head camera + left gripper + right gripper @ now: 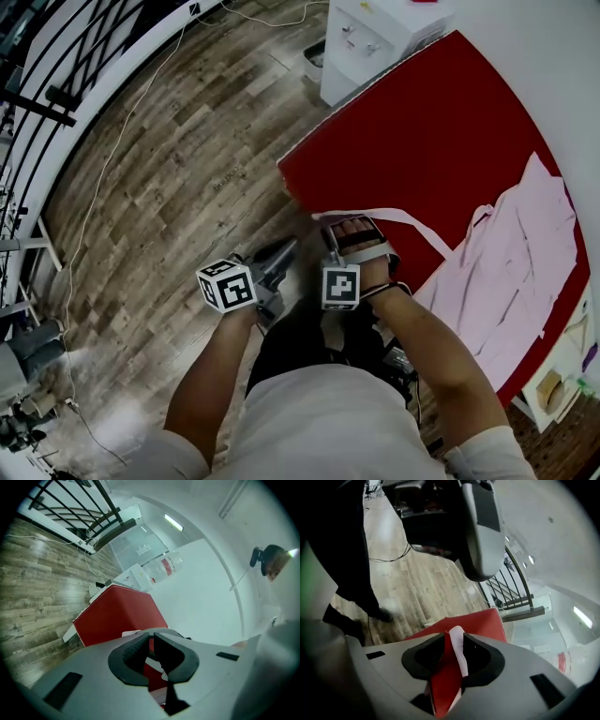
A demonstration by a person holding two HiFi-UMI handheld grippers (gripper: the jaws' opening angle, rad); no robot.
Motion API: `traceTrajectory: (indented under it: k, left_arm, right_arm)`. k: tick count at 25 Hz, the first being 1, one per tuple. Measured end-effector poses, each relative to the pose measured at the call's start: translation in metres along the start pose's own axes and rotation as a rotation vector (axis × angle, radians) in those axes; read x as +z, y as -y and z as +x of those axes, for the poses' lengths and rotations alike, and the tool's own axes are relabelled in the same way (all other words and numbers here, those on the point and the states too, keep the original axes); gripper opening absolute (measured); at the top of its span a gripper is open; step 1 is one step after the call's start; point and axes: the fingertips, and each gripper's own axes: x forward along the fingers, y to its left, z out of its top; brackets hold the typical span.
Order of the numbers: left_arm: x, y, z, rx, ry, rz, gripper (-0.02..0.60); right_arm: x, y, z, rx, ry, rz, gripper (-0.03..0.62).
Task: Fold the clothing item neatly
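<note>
A pale pink garment lies spread on the red table at the right. From it a long pink strip runs left to the table's near corner. My right gripper is at that strip's end. In the right gripper view the strip hangs between the parted jaws against the right one, with red table showing in the gap, so the right gripper is open. My left gripper hovers over the floor just left of the table, shut with nothing in it.
A white cabinet stands beyond the table's far corner. A black railing and a thin cable run along the wooden floor at the left. Boxes sit by the table's near right end. A white wall borders the table's right.
</note>
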Motion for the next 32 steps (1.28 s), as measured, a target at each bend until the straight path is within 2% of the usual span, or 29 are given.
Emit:
traceTrajectory:
  k: [3, 6, 9, 14, 16, 18, 20, 21, 23, 25, 28, 32]
  left_arm:
    - [0.0, -0.003, -0.001, 0.002, -0.005, -0.009, 0.011]
    - [-0.002, -0.004, 0.0, 0.001, -0.016, -0.01, 0.011]
    - [-0.002, -0.005, 0.003, -0.003, -0.028, -0.008, 0.011]
    - [-0.005, -0.001, 0.014, -0.015, -0.061, 0.017, 0.011]
    - [-0.006, 0.0, 0.021, -0.013, -0.092, 0.085, 0.011]
    - [-0.004, 0.001, 0.03, 0.007, -0.142, 0.253, 0.012]
    - [0.0, 0.001, 0.038, 0.04, -0.206, 0.506, 0.03]
    - [0.002, 0.002, 0.042, 0.053, -0.239, 0.642, 0.084]
    - [0.003, 0.007, 0.05, 0.054, -0.304, 0.89, 0.142]
    - [0.002, 0.015, 0.06, 0.031, -0.368, 1.083, 0.184]
    - [0.0, 0.032, 0.076, -0.019, -0.427, 1.29, 0.184]
    - [-0.004, 0.067, 0.093, -0.123, -0.431, 1.453, 0.183]
  right_arm:
    - [0.006, 0.001, 0.006, 0.0, -0.005, -0.006, 0.114]
    - [0.008, 0.011, 0.005, -0.024, -0.007, 0.066, 0.058]
    - [0.004, 0.026, -0.001, -0.058, -0.001, 0.144, 0.029]
    - [-0.009, 0.055, -0.023, -0.113, 0.052, 0.386, 0.021]
    - [-0.011, 0.068, -0.04, -0.124, 0.107, 0.498, 0.02]
    - [-0.015, 0.076, -0.056, -0.121, 0.163, 0.579, 0.02]
    - [-0.019, 0.079, -0.069, -0.102, 0.205, 0.63, 0.02]
    - [-0.022, 0.079, -0.075, -0.088, 0.22, 0.649, 0.02]
    - [-0.027, 0.077, -0.083, -0.054, 0.248, 0.683, 0.02]
    - [-0.034, 0.075, -0.09, -0.015, 0.278, 0.736, 0.02]
    - [-0.044, 0.076, -0.098, 0.037, 0.322, 0.827, 0.02]
    - [-0.055, 0.072, -0.107, 0.097, 0.362, 0.894, 0.02]
